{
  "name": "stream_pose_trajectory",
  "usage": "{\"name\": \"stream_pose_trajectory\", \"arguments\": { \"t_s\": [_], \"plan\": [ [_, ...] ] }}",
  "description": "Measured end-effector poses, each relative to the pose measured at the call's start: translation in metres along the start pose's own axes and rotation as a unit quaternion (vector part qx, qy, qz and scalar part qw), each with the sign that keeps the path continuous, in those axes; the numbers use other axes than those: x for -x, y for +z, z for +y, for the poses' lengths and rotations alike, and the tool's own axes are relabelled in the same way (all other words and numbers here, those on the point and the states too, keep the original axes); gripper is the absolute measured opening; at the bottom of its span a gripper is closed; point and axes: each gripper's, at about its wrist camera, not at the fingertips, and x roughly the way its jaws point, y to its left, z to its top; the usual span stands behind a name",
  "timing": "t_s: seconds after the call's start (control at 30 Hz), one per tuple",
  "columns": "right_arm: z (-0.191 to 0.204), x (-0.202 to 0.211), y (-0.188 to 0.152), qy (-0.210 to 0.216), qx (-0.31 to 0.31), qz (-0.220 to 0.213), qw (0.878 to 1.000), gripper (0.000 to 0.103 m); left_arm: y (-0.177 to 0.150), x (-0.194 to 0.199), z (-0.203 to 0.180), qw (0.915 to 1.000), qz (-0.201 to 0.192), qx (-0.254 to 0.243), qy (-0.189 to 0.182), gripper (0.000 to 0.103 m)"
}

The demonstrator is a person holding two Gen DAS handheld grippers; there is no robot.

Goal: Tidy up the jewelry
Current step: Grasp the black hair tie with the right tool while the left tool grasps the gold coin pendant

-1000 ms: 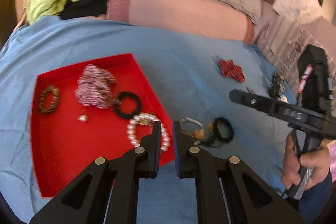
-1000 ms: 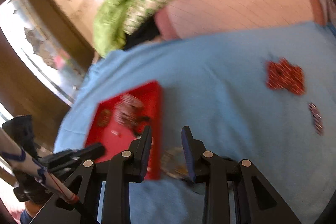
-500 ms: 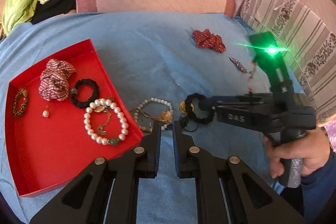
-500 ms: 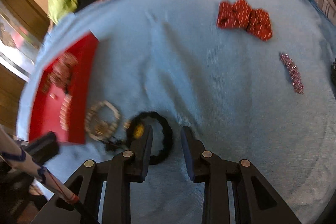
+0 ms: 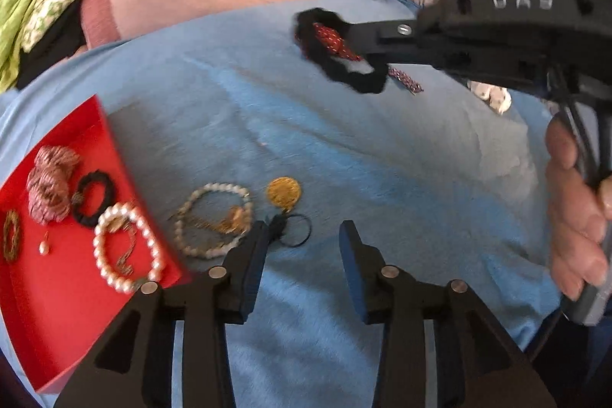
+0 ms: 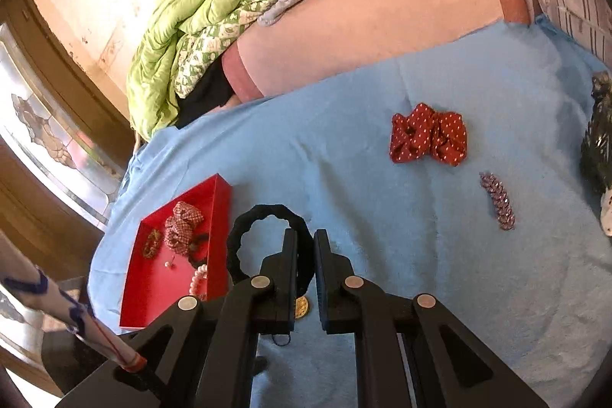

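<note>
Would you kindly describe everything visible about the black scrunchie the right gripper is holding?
The black scrunchie is a ruffled, matte fabric ring, open in the middle. The right gripper has just closed on its band, pinching one side. It hangs lifted off the blue cloth, seen from the left wrist in front of the red dotted scrunchie.

Right gripper (image 6: 305, 255): jaws just closed on the black scrunchie (image 6: 244, 236), now lifted off the blue cloth (image 6: 382, 217).
Left gripper (image 5: 302, 239): jaws just opened, nothing between them.

Right tool (image 6: 305, 255) has just clamped nearly shut; left tool (image 5: 302, 251) just opened, empty, angled downward.
</note>
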Motion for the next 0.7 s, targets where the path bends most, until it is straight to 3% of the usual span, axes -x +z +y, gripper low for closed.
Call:
{"name": "stream_pose_trajectory", "arguments": {
  "t_s": [0.1, 0.33, 0.5, 0.53, 0.57, 0.7],
  "plan": [
    [0.0, -0.005, -0.002, 0.004, -0.008, 0.008, 1.0, 0.009, 0.005, -0.017, -0.006, 0.9995, 0.012, -0.019, 0.022, 0.023],
    [0.001, -0.006, -0.001, 0.009, -0.004, 0.008, 1.0, 0.009, 0.009, -0.036, 0.002, 0.9982, 0.017, -0.007, 0.057, 0.023],
    [0.001, -0.006, -0.001, 0.008, -0.004, 0.007, 1.0, 0.009, 0.004, -0.039, 0.006, 0.9986, 0.011, 0.0, 0.052, 0.022],
    [0.002, -0.006, -0.001, 0.008, -0.004, 0.007, 1.0, 0.009, 0.004, -0.038, 0.006, 0.9985, 0.007, 0.001, 0.055, 0.019],
    [0.003, -0.006, 0.0, 0.008, -0.004, 0.006, 1.0, 0.009, 0.003, -0.037, 0.008, 0.9983, 0.005, 0.006, 0.059, 0.006],
    [0.004, -0.005, 0.0, 0.007, -0.004, 0.001, 1.0, 0.009, 0.001, -0.018, 0.012, 0.9988, -0.023, 0.038, 0.021, 0.006]
  ]
}}
